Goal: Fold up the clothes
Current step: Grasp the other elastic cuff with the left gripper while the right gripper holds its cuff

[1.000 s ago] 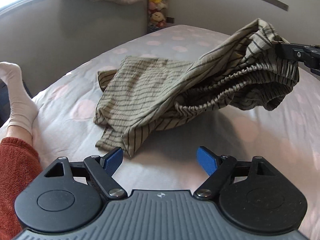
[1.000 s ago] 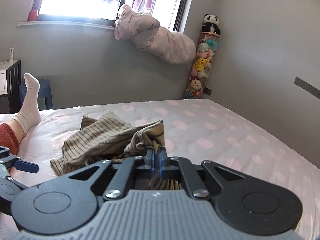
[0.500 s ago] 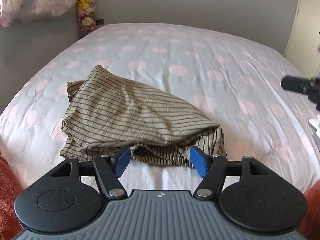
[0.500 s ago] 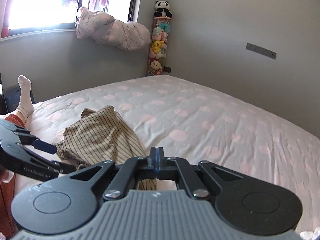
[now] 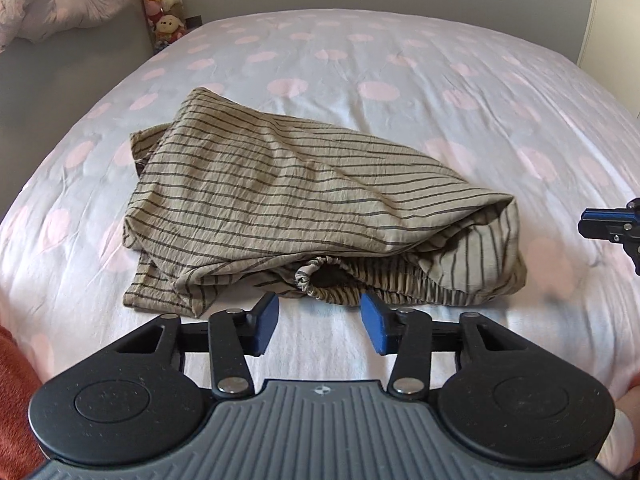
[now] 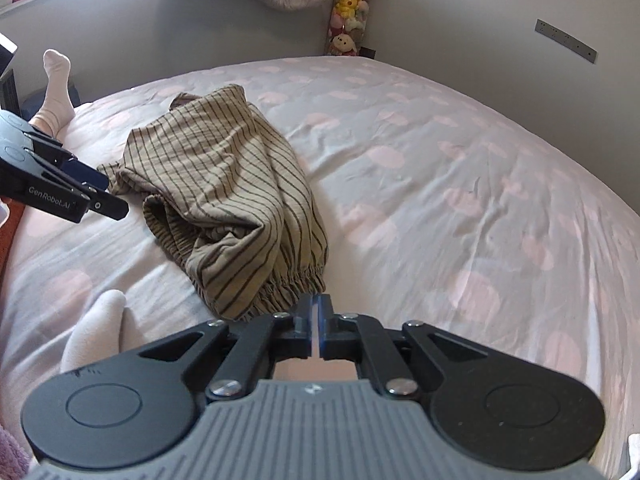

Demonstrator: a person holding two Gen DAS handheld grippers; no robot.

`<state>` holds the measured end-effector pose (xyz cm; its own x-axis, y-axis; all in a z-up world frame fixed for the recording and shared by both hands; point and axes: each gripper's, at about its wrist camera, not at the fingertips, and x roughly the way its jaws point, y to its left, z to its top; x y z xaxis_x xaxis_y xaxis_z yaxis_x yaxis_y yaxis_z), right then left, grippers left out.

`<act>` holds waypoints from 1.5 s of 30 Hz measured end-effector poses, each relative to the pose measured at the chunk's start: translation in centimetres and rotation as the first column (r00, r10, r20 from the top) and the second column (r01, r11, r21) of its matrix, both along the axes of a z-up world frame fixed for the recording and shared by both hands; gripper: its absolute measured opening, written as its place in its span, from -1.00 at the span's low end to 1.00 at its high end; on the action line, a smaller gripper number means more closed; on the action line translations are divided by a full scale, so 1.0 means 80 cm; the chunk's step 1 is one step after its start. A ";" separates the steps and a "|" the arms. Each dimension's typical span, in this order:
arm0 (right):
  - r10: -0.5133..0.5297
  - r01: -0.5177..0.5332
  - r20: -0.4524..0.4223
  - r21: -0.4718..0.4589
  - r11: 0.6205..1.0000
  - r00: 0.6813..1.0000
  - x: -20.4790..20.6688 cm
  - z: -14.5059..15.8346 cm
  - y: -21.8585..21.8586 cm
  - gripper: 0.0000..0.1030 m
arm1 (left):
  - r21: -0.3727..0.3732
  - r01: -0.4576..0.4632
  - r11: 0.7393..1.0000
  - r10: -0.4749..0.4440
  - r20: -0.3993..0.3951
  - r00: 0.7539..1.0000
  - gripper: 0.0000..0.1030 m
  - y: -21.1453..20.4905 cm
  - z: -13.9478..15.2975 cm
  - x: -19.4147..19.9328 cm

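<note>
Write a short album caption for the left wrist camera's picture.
Left gripper, jaws closing with nothing between them, nears the elastic waistband of striped trousers on a polka-dot bed.

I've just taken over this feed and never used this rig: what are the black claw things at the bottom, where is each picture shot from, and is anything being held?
There is no robot arm: a person holds a two-finger gripper in each hand, and each picture comes from a camera on one gripper, looking along its fingers. One view shows the left gripper, its jaws closing just short of the waistband of the striped garment, with nothing between them. The other shows the right gripper, shut and empty, beside the garment's elastic edge. The garment lies crumpled on the dotted bedsheet.
</note>
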<state>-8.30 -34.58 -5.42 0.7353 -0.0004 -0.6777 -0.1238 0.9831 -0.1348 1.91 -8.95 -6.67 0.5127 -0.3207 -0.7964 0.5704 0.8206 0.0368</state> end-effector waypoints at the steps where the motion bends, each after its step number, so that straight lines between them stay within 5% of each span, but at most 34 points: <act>1: 0.006 -0.006 -0.007 -0.002 1.000 1.000 0.006 -0.006 -0.003 -0.90 | 0.005 0.007 1.000 -0.007 0.000 1.000 -0.26 -0.003 -0.005 0.005; 7: 0.053 -0.056 -0.055 -0.066 0.996 0.997 0.039 -0.052 -0.014 -0.45 | 0.082 0.031 0.996 -0.031 -0.005 1.000 -0.28 -0.019 -0.031 0.026; 13: 0.093 -0.096 -0.044 -0.080 0.992 0.995 0.066 -0.086 -0.019 -0.45 | 0.082 0.048 0.995 -0.048 0.000 0.999 -0.28 -0.027 -0.050 0.035; 20: 0.121 -0.123 0.102 0.012 0.992 0.987 0.071 -0.079 -0.020 -0.45 | 0.071 0.055 0.996 -0.060 0.082 0.995 -0.28 -0.033 -0.060 0.033; 24: 0.147 -0.157 0.146 0.060 0.986 0.978 0.071 -0.084 -0.021 -0.45 | 0.040 0.032 0.999 -0.035 0.098 0.995 -0.10 -0.030 -0.072 0.036; 31: 0.168 -0.190 0.193 0.102 0.977 0.967 0.065 -0.087 -0.017 -0.47 | 0.019 0.031 0.999 -0.034 0.159 0.987 -0.10 -0.028 -0.076 0.030; 33: 0.145 -0.170 0.177 0.134 0.976 0.974 0.071 -0.090 -0.019 -0.54 | 0.023 0.021 1.000 -0.025 0.166 0.986 -0.20 -0.031 -0.076 0.030; 34: 0.137 -0.164 0.168 0.157 0.974 0.976 0.073 -0.092 -0.021 -0.79 | 0.025 0.015 1.000 -0.019 0.167 0.986 -0.23 -0.032 -0.075 0.030; 38: 0.105 -0.134 0.180 0.162 0.978 0.978 0.070 -0.086 -0.024 -0.90 | 0.024 -0.023 0.999 0.019 0.154 0.988 -0.72 -0.026 -0.062 0.034; 45: -0.052 0.019 0.238 0.139 0.990 0.970 0.060 -0.047 -0.044 -0.93 | -0.047 -0.049 0.998 0.058 0.217 0.974 -0.84 -0.007 0.003 0.025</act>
